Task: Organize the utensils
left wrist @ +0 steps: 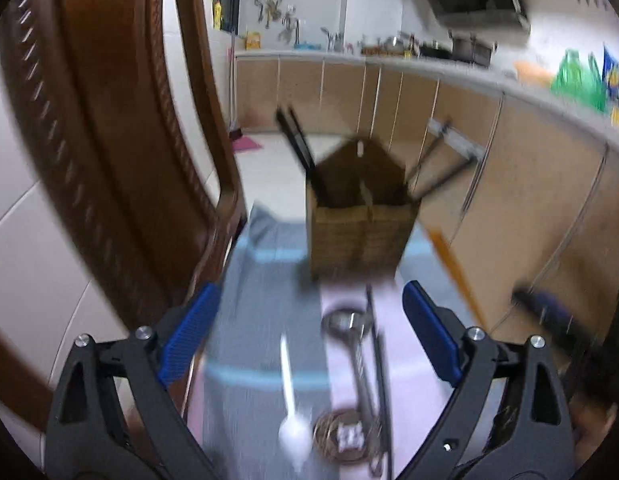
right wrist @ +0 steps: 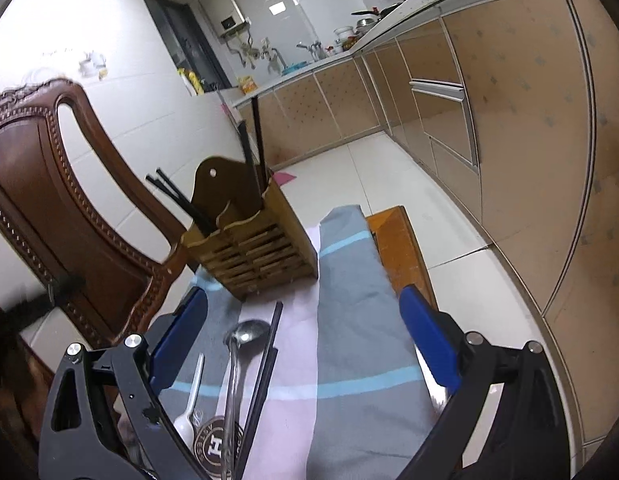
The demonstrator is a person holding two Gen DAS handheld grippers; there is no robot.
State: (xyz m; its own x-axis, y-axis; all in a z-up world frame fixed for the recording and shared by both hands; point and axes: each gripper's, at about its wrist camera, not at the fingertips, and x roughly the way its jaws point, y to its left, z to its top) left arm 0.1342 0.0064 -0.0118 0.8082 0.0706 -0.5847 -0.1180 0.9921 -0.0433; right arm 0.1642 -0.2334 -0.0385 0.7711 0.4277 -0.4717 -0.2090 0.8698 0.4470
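A wooden utensil holder [left wrist: 361, 224] [right wrist: 253, 248] stands upright at the far end of the striped cloth [right wrist: 349, 320], with black chopsticks [right wrist: 253, 140] sticking out of it. On the cloth in front of it lie a metal spoon [right wrist: 245, 332] [left wrist: 345, 324], a white plastic spoon [right wrist: 191, 400] [left wrist: 291, 420] and a pair of black chopsticks [right wrist: 265, 368] [left wrist: 379, 360]. My left gripper [left wrist: 309, 296] hovers open above these utensils with nothing between its fingers; its view is blurred. My right gripper [right wrist: 303, 300] is open and empty too, with the utensils low and to its left.
A carved wooden chair [left wrist: 109, 160] [right wrist: 49, 200] stands close on the left, behind the holder. A round brown coaster [right wrist: 215, 446] lies under the spoon handles. The bare table edge [right wrist: 401, 248] shows right of the cloth, with tiled floor and kitchen cabinets [right wrist: 509, 120] beyond.
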